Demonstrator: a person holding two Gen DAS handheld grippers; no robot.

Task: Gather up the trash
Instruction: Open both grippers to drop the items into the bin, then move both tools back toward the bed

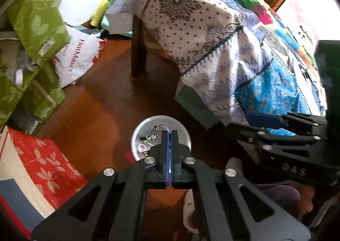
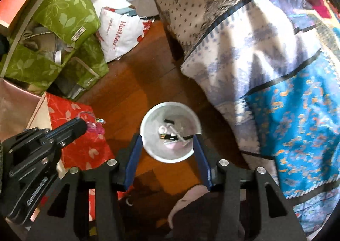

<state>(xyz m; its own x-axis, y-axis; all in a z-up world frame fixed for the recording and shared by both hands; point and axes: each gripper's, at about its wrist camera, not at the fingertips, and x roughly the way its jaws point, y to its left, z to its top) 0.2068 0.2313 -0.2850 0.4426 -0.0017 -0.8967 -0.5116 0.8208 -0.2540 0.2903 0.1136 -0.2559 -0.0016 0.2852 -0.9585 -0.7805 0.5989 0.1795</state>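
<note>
Progress. A white round bin (image 2: 171, 132) stands on the wooden floor (image 2: 131, 83) at lower centre of the right wrist view, just beside the hanging edge of a patterned bedsheet (image 2: 244, 49). It already holds several small scraps: a dark strip, pale curled pieces and a length of thin wire, so I judge some collection done.

The right gripper (image 2: 166, 160) points steeply down with the bin's near rim between its blue pads. Its jaws stand apart and nothing is between them. This reads as a piece just let go over the bin, though no falling item shows.

The left gripper (image 1: 169, 156) has its jaws fully closed, the pads meeting. In the right wrist view, at middle left, small pink and clear bits with a wire loop (image 2: 95, 124) sit at its tip. Whether they are pinched there or lie on the red floral bag (image 2: 80, 145) beneath, I cannot tell. If held, that load is still to be dropped.

Remaining. Along the left of both views stand green leaf-print bags (image 2: 63, 28) and a white printed plastic bag (image 2: 121, 34). Whether any counts as trash is not determinable.

Obscured. In the left wrist view the closed jaws cover the bin's near part. The floor at the bottom of both frames is masked by gripper linkages. The bin's contents are too small to name. Under the bed lies in shadow.
</note>
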